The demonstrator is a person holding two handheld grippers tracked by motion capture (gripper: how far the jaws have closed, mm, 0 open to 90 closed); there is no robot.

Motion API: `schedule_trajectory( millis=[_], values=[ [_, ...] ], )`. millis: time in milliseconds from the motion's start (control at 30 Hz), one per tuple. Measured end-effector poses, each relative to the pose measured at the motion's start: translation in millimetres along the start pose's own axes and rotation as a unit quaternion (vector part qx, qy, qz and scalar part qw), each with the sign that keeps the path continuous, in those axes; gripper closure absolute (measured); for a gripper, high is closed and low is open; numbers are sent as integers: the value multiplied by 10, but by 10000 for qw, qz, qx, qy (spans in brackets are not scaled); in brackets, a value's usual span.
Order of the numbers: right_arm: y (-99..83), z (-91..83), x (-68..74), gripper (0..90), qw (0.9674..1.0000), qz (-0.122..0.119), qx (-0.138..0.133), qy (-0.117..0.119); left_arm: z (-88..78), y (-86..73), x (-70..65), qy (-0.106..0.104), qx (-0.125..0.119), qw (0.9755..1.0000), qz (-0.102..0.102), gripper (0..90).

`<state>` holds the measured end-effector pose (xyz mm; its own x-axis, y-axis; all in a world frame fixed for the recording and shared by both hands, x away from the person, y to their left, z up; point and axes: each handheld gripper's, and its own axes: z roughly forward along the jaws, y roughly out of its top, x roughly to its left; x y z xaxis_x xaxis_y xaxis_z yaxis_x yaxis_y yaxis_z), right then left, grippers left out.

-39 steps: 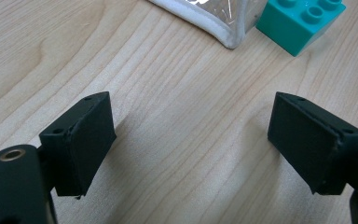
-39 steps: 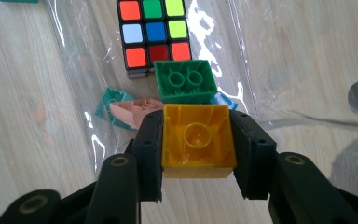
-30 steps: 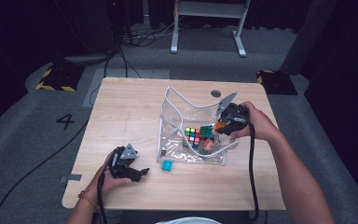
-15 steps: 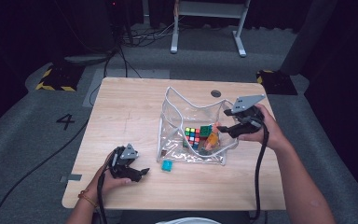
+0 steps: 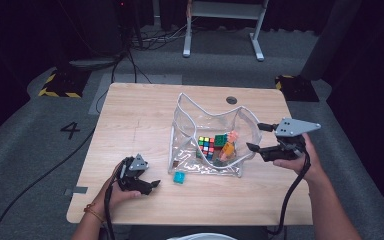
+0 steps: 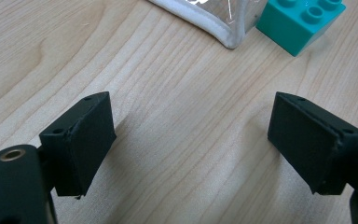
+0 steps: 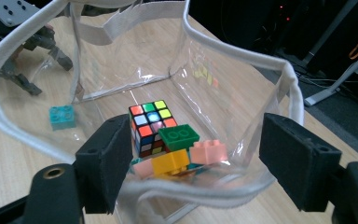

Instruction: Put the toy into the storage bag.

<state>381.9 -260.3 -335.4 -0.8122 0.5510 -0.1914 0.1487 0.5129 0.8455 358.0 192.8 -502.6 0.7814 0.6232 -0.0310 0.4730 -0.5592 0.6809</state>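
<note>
Clear bag (image 5: 190,125), open-topped, standing mid-table (image 5: 130,110). Already inside, we count a puzzle cube (image 7: 150,126), a green brick (image 7: 179,136), a yellow brick (image 7: 170,163) and two pink bricks (image 7: 208,152), heaped at the near end.

Outstanding: one teal brick (image 5: 179,177), lying on the wood just outside the bag's front edge.

Right gripper (image 5: 260,137): beside the bag's right wall, jaws just spread apart, nothing between them.

Left gripper (image 5: 150,185): resting near the teal brick, jaws wide and empty.

Our judgement: packing nearly complete; the teal brick has yet to be lifted in.
</note>
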Motion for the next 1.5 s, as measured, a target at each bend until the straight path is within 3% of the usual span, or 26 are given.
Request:
schedule_trajectory(
  millis=[267,433,600,900,1100,1267,1333,1500],
  values=[
    [-206,-231,87,264,9985,195,-484,-191,0,0,0,1,1,10000,-1,147],
    [-357,-314,107,263,9979,284,-517,-274,0,0,0,0,2,10000,0,147],
    [-517,-263,141,263,9984,346,-394,-234,0,0,-1,6,-3,10000,0,147],
    [-827,37,308,277,9993,366,-14,91,0,0,-1,8,-3,10000,2,147],
    [-966,304,533,299,9975,391,162,558,0,-1,-2,12,-2,10000,8,148],
    [-980,509,738,298,9970,78,355,687,0,-1,-3,9,-2,10000,-1,148],
    [-985,554,796,299,9956,215,373,827,0,0,-1,6,-2,10000,2,148],
    [-983,805,975,303,9921,132,458,1159,0,0,-1,6,-1,10000,3,148]
  ],
)
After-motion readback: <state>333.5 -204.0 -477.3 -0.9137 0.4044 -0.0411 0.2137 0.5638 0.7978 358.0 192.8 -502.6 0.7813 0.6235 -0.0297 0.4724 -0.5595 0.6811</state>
